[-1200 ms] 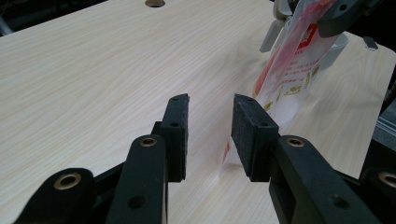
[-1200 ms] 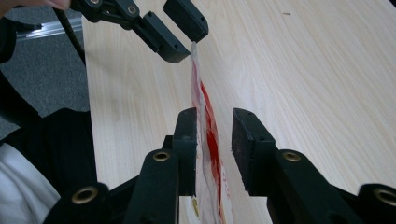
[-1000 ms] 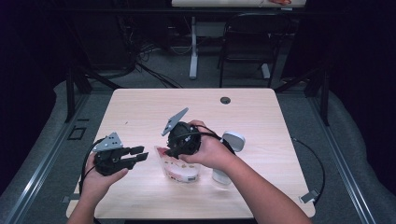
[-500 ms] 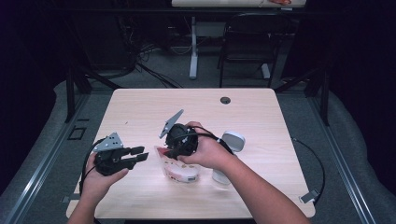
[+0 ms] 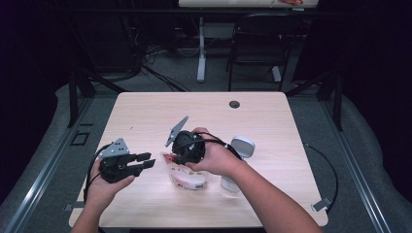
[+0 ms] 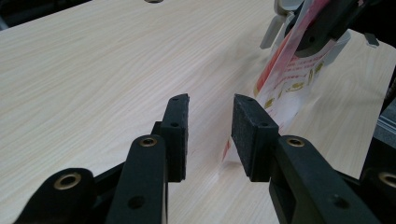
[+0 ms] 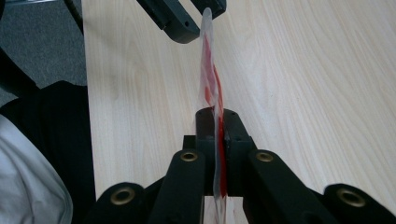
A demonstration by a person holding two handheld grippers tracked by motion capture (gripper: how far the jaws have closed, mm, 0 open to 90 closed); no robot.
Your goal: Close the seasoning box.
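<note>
Left gripper just left of the clear plastic bag with red print, jaws apart, nothing between them, pointing at the bag's edge. Right gripper clamped on the bag's top edge, holding it up off the light wood table. White cylindrical container just right of the bag. Small black round grommet far beyond the bag.
</note>
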